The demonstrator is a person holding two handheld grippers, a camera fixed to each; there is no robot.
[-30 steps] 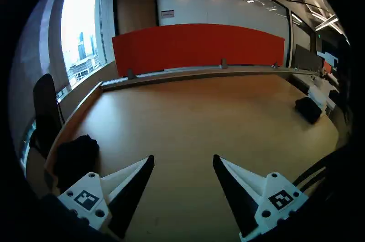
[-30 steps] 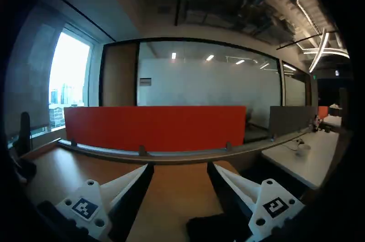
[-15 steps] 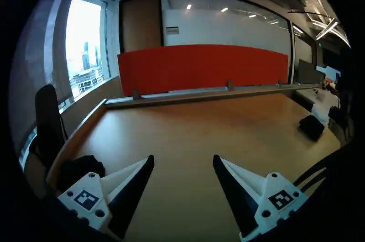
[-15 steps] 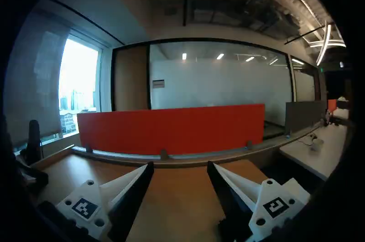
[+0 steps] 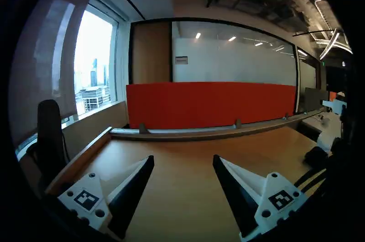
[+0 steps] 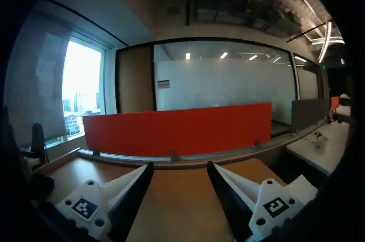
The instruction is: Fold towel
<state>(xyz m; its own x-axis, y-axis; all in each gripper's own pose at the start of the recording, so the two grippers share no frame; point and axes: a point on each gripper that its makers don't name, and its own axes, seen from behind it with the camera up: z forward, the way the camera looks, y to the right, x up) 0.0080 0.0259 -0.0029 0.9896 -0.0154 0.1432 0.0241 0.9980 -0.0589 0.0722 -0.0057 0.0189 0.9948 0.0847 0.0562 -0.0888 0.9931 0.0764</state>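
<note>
Readiness before the fold — left hand-held gripper (image 5: 182,157) poised low over the wooden surface (image 5: 255,146), fingers spread wide, nothing between them. Likewise splayed and empty, right hand-held gripper (image 6: 179,164), aimed toward the red divider (image 6: 178,128) along the surface's far edge. Small dark bundle (image 5: 316,156) at the right edge of the surface in the left gripper view, well apart from both sets of fingers; possibly the towel, though too dim and small to say for certain. Judged from the task: no fold begun, cloth yet to be reached and pinched. Risks from here — reaching sideways for that edge with both cameras pointed at the divider, and so closing on air or on a single layer; dragging the bundle off the right edge instead of lifting it; pinching a crumpled middle rather than two corners, leaving a lopsided fold. Dark cloth in dim light, hard to tell hem from crease.
</note>
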